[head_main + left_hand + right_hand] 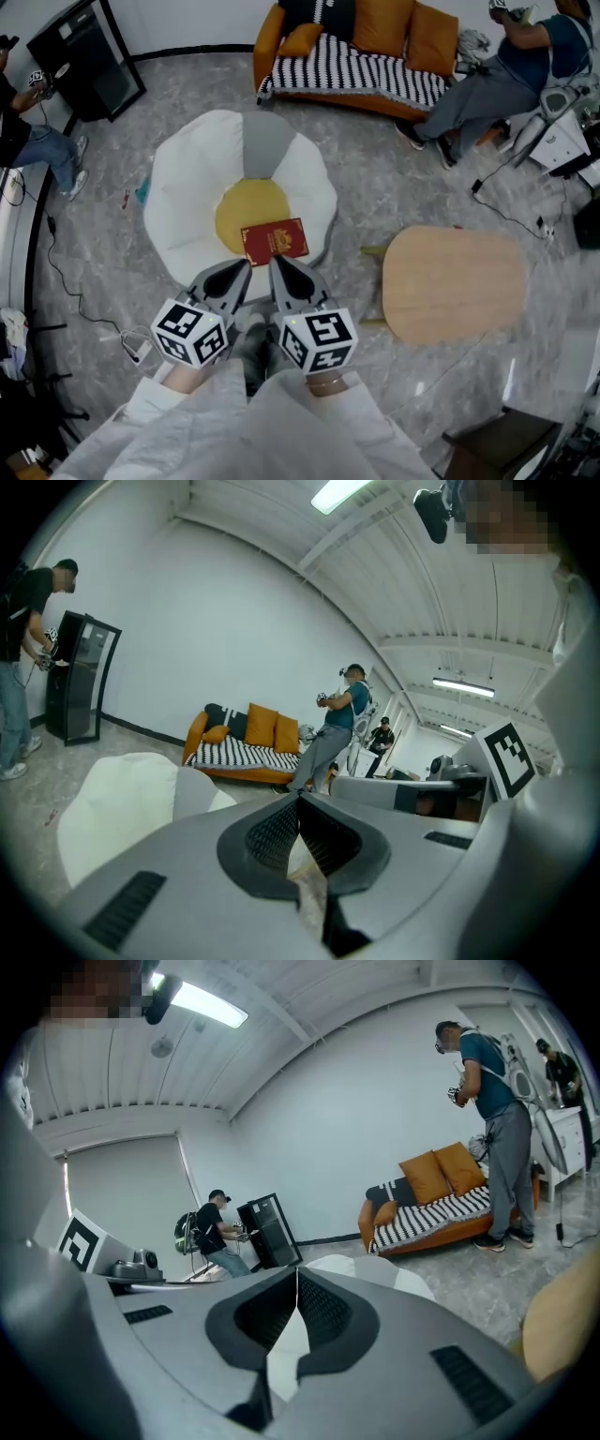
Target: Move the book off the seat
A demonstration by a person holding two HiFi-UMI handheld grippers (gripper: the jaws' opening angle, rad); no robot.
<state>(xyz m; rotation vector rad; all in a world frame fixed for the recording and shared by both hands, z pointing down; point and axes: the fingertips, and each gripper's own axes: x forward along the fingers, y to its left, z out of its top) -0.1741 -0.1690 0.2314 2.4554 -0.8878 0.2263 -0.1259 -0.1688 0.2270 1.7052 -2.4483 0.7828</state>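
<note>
Seat: white, petal-shaped seat (184, 192) with a yellow centre.
Left gripper: left gripper (241, 268) has its jaws pressed together with nothing between them, its tip at the seat's 6 o'clock rim.
Book: red book (275, 240) lies flat at 5 o'clock of the yellow centre. It is at 1 o'clock from the left tip and 12 o'clock from the right tip.
Right gripper: right gripper (278, 263) has its jaws together and empty, its tip just beside the book's near edge.
Table: wooden table (456, 281) stands at 3 o'clock.
</note>
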